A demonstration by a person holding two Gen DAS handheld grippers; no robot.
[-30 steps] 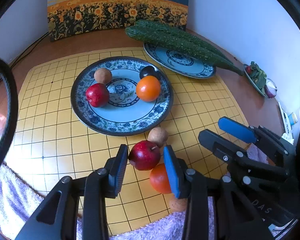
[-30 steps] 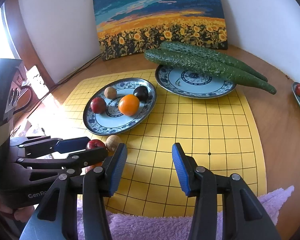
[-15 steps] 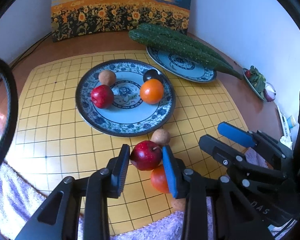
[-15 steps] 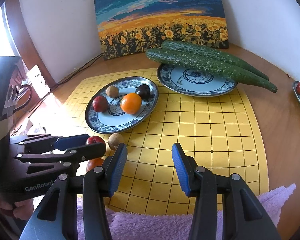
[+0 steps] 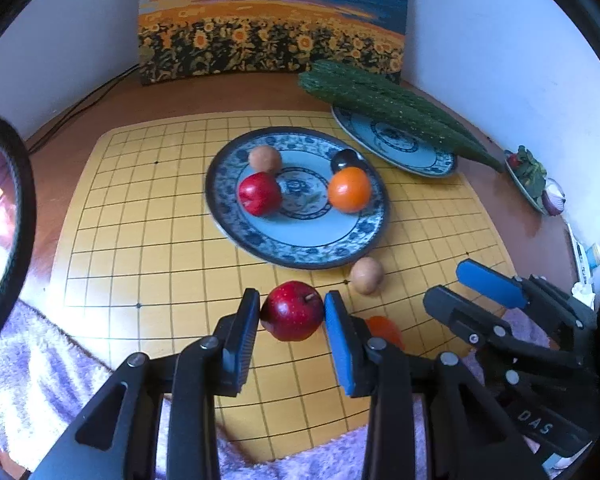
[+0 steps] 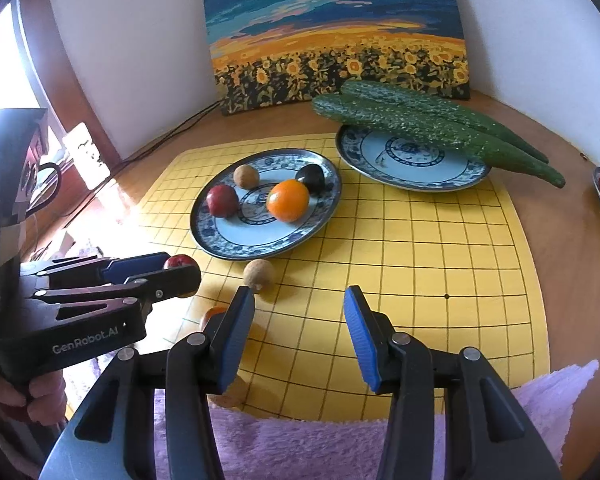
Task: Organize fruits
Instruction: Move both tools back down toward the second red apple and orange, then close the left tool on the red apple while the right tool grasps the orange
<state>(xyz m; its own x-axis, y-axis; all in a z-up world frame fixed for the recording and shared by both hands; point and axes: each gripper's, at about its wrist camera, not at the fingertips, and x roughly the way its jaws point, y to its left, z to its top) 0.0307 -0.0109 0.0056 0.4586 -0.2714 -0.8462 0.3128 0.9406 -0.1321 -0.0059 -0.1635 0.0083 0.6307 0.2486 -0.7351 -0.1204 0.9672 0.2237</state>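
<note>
My left gripper (image 5: 291, 312) is shut on a red apple (image 5: 291, 310) and holds it just above the yellow grid mat, in front of the blue patterned fruit plate (image 5: 300, 252). That plate holds a red apple (image 5: 259, 193), an orange (image 5: 349, 189), a brown round fruit (image 5: 265, 159) and a dark plum (image 5: 343, 159). A brown fruit (image 5: 366, 275) and an orange fruit (image 5: 385, 329) lie on the mat to the right of the held apple. My right gripper (image 6: 300, 332) is open and empty over the mat's front; it also shows in the left wrist view (image 5: 466, 286).
A second patterned plate (image 6: 412, 172) at the back right carries two long green cucumbers (image 6: 428, 124). A sunflower painting (image 6: 340, 36) leans on the wall. A purple towel (image 6: 300, 448) lies at the front edge. A small dish of vegetables (image 5: 530, 176) stands at far right.
My left gripper closed on the red apple and lifted it off the mat, moving it left. The right gripper stayed open and nearly still.
</note>
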